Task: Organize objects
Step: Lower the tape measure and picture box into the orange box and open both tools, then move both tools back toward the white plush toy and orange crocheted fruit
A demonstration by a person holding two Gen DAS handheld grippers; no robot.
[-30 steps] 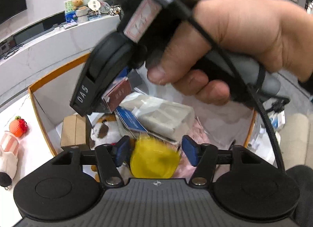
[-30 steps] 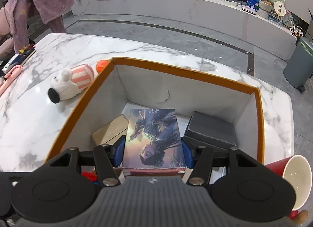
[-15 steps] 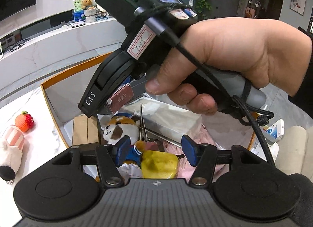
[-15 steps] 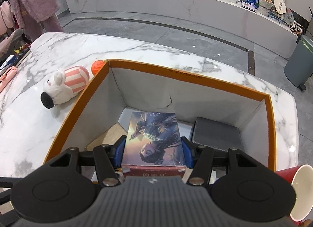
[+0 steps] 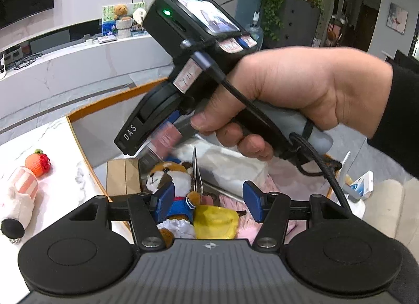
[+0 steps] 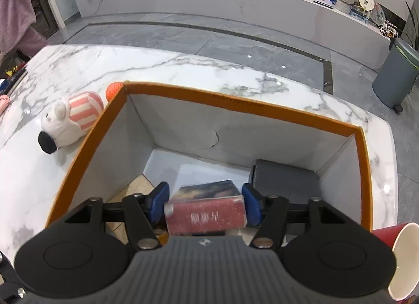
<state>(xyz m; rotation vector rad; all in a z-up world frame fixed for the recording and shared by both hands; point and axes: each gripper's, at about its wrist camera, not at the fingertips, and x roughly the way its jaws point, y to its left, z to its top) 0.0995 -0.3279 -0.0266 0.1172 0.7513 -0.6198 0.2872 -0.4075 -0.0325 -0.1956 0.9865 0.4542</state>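
An orange-rimmed box point(image 6: 235, 102) stands on the marble table. My right gripper point(image 6: 205, 204) hangs over its near part with the jaws opening. A red-spined book point(image 6: 205, 213) sits blurred between the pads, tipped spine-up, with a gap showing at the left pad. In the left wrist view a hand point(image 5: 301, 94) holds that gripper over the box point(image 5: 110, 99), the book point(image 5: 167, 137) under its nose. My left gripper point(image 5: 208, 202) is open and holds nothing. Below it in the box lie a fox plush point(image 5: 167, 175) and a yellow plastic piece point(image 5: 216, 221).
A dark grey case point(image 6: 285, 175), a cardboard carton point(image 5: 121, 173) and a white packet point(image 5: 230, 165) also lie in the box. A striped plush point(image 6: 73, 118) and a strawberry toy point(image 5: 38, 162) lie left of it. A red cup point(image 6: 400, 251) stands at the right.
The right jaws have widened and the book has tipped from cover-up to spine toward the camera, slipping down. The left gripper has drawn back and up a little, jaws unchanged.
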